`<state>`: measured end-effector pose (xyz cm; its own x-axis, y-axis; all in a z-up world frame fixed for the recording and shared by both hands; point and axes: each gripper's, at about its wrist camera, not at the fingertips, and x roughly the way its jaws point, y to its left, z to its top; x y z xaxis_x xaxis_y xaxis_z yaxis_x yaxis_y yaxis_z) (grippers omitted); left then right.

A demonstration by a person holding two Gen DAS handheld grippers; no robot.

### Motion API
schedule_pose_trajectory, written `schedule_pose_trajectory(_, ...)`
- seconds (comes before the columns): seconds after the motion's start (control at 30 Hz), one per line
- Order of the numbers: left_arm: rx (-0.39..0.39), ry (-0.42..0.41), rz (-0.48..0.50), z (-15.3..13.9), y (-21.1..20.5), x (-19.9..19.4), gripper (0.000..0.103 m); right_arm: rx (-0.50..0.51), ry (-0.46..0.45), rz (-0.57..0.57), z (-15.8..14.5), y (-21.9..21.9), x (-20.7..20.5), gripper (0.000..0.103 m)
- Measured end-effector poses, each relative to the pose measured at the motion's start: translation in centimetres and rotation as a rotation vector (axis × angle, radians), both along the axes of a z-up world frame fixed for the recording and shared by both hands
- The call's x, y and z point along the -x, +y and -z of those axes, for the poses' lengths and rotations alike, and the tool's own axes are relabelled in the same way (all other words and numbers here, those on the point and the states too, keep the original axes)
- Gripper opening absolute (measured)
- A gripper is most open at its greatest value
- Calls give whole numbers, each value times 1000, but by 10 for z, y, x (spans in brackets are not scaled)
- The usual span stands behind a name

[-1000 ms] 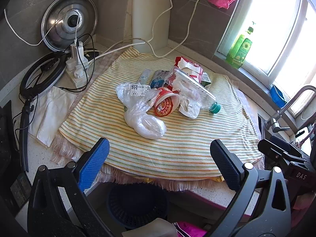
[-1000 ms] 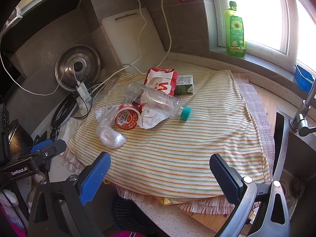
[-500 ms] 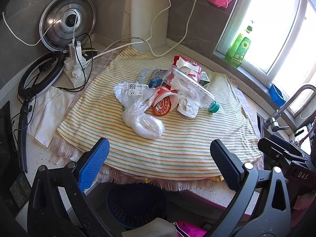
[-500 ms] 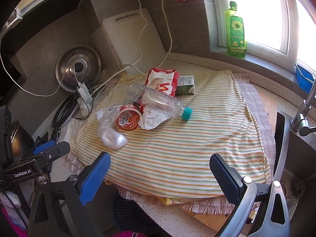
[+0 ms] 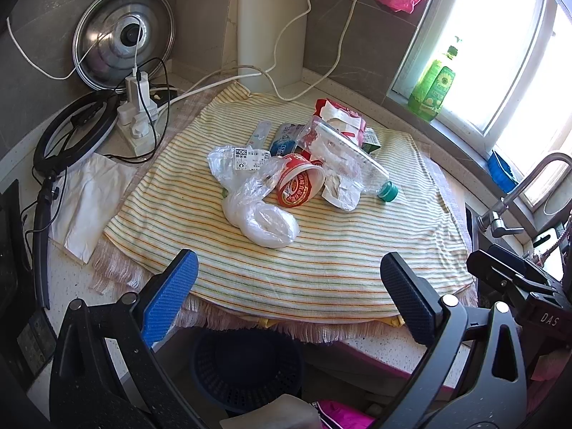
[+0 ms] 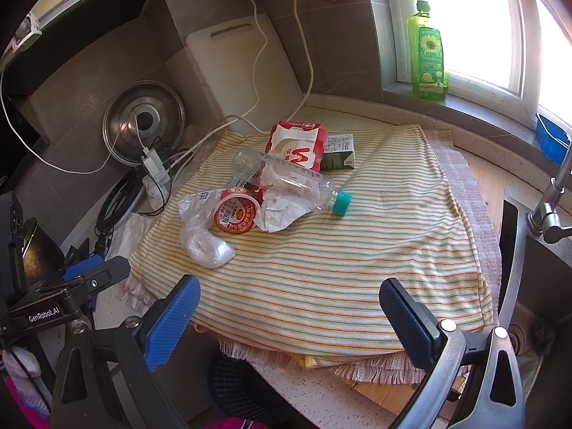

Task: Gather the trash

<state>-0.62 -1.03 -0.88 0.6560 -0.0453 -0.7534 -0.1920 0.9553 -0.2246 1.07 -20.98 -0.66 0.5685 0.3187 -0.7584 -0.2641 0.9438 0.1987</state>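
A pile of trash sits in the middle of a big striped yellow, green and orange cloth [image 5: 321, 261] that covers the counter. In the pile, a crumpled clear plastic bag [image 5: 261, 214] with a white sticker lies at the front. Just beside it, a red and white paper cup [image 5: 300, 182] lies on its side, touching the bag. A squashed clear plastic bottle with a teal cap [image 5: 350, 164] lies across the pile, and a scrap of white crumpled paper [image 5: 339, 193] sits under it. Behind them are a red and white wipes packet [image 6: 298, 146] and a small green and white carton [image 6: 338, 157] (the carton touches the packet).

The left gripper [image 5: 286, 293] hangs over the near edge of the cloth with its two fingers wide apart, holding nothing. The right gripper [image 6: 289, 307] hangs over the near edge too, also spread wide and holding nothing. Both are well apart from the pile.

A dark round basket with holes [image 5: 246, 368] stands on the floor below the counter edge. A shiny metal pot lid [image 5: 121, 39] leans on the grey wall, near a white cutting board [image 5: 271, 18]. A green bottle of dish soap [image 6: 427, 50] stands on the window sill.
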Motion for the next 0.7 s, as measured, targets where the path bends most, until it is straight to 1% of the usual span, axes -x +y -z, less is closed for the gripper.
schedule_pose_trajectory(0.7,-1,3,2,0,0,0,103,-7,11,3,4,-3,3,102)
